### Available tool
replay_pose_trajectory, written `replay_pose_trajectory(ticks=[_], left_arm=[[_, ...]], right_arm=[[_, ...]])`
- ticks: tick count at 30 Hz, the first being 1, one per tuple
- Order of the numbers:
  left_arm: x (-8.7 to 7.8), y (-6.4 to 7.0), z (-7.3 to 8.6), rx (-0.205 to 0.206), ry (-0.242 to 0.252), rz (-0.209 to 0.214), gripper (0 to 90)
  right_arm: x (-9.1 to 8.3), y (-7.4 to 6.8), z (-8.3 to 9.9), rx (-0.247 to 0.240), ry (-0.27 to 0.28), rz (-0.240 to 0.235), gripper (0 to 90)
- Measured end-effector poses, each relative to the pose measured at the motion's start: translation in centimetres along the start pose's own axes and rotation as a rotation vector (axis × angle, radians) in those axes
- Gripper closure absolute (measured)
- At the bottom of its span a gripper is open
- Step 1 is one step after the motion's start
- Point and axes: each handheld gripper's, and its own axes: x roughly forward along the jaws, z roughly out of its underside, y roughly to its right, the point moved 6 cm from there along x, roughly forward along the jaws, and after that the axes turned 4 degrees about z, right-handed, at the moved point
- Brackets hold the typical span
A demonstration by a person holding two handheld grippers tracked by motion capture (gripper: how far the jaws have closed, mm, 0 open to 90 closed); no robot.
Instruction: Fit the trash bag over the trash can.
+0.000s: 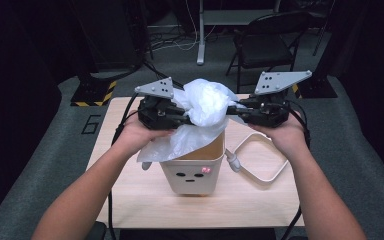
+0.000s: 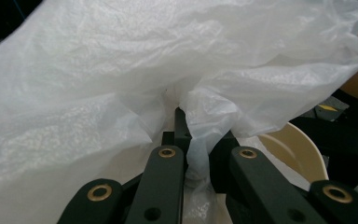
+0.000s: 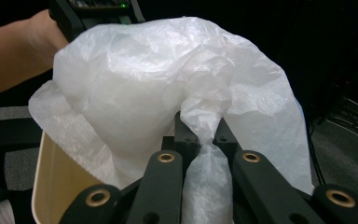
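So both grippers have a grab on the thin, crinkly white plastic bag point(image 1: 205, 107), held up right over the open mouth of the small cream plastic bin with a little face on its front point(image 1: 192, 175), which sits near the front edge of the light wood table point(image 1: 130, 190). The left gripper point(image 1: 182, 119) and the right gripper point(image 1: 236, 111) each pinch a bunched fold of film, jaws pressed together on it. The bag stretches sideways between them, and part of it hangs down the bin's left side, probably outside the rim, hard to tell. Neither hand is nearer.
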Motion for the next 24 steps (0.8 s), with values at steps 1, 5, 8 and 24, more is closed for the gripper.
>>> replay_pose_trajectory(ticks=[1,5,8,24], left_arm=[[0.1,0.0,0.0,0.002,-0.001,0.004,85.8],[0.7,0.0,0.0,-0.004,-0.011,0.017,85.8],[1.1,0.1,0.2,0.001,-0.025,0.033,85.8],[-0.7,0.2,1.4,-0.032,-0.049,0.033,51.4]], right_arm=[[0.0,-0.2,-0.2,0.0,0.005,-0.005,84.9],[0.2,-0.7,-0.8,-0.007,0.019,-0.019,84.9],[0.8,-1.3,-1.1,-0.015,0.018,-0.038,84.9],[4.0,-2.3,0.0,-0.036,-0.081,-0.091,85.2]])
